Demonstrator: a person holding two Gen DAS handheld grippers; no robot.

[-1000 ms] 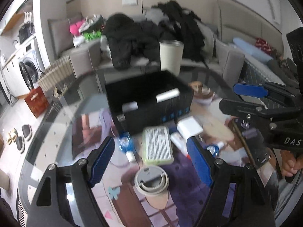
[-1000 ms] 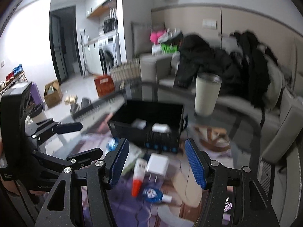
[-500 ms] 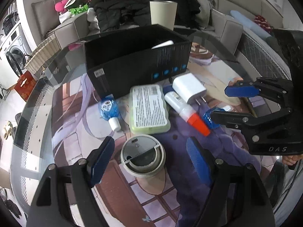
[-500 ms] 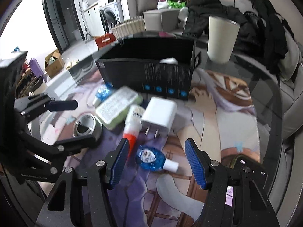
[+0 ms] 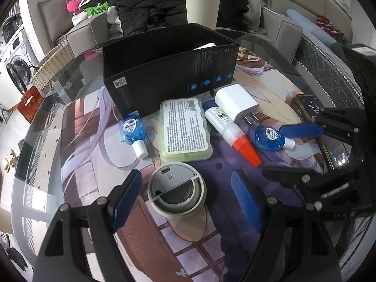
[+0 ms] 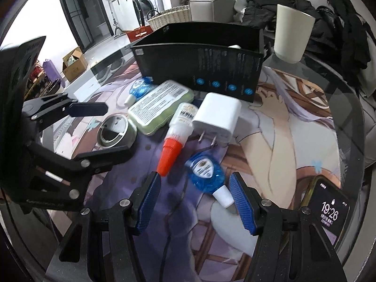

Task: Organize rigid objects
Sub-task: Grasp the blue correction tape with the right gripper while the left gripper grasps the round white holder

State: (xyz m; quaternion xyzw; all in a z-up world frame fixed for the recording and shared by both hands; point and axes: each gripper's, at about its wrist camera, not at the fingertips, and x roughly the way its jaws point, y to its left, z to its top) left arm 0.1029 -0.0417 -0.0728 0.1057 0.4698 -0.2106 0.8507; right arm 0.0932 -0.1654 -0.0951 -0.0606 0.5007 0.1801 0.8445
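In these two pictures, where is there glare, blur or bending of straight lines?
Left wrist view: sharp; the black box bulges from fisheye bending, and the glass table shows pale reflections at the left edge. Right wrist view: slightly softer, the green case and glue bottle a little smeared; the doorway at the left is overexposed; the phone screen glows and is readable.

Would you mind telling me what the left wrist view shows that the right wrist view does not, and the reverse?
Only the left wrist view shows the long light-blue roll on the sofa. Only the right wrist view shows the cardboard box on the floor. Both show the black box, green case, white charger, glue bottle, round grey device and phone.
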